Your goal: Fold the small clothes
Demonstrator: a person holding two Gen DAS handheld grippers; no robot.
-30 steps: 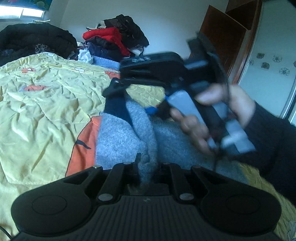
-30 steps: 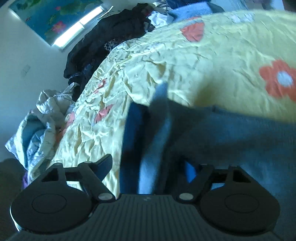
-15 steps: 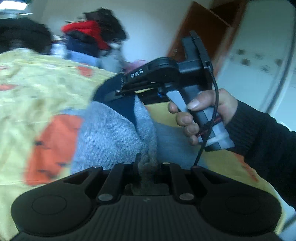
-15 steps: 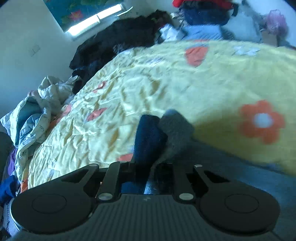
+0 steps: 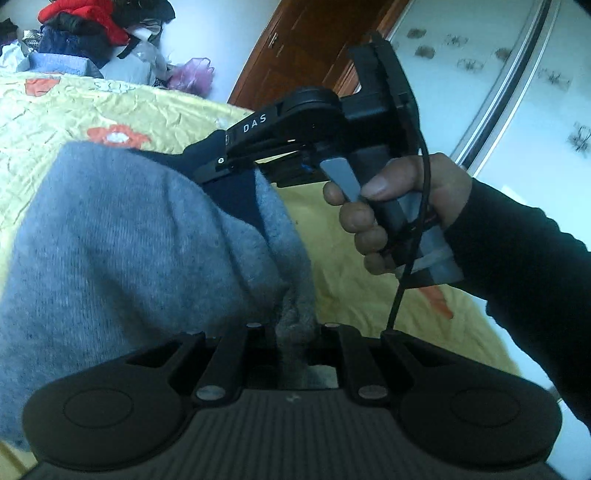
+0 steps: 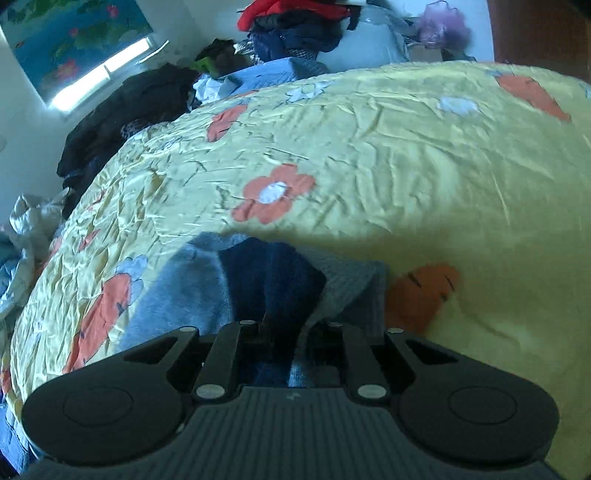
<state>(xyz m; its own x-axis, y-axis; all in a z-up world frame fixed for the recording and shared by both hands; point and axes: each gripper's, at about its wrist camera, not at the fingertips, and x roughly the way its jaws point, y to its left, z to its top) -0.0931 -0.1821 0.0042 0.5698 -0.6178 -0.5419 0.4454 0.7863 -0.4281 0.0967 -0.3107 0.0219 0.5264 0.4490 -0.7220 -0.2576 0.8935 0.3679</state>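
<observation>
Yellow flowered bedspread (image 6: 369,155): grey sweater (image 5: 129,240) clamped by left gripper (image 5: 295,332) and right gripper (image 6: 284,328), mid-fold; next, lay edge flat.

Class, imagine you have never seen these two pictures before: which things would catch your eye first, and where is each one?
First, the grey garment with its navy band, pinched by both tongs: the left tongs grip a grey fold, the right tongs the navy edge. Under it spreads the yellow bedspread with orange flowers. At the bed's far end sits a clothes pile topped with red.
</observation>
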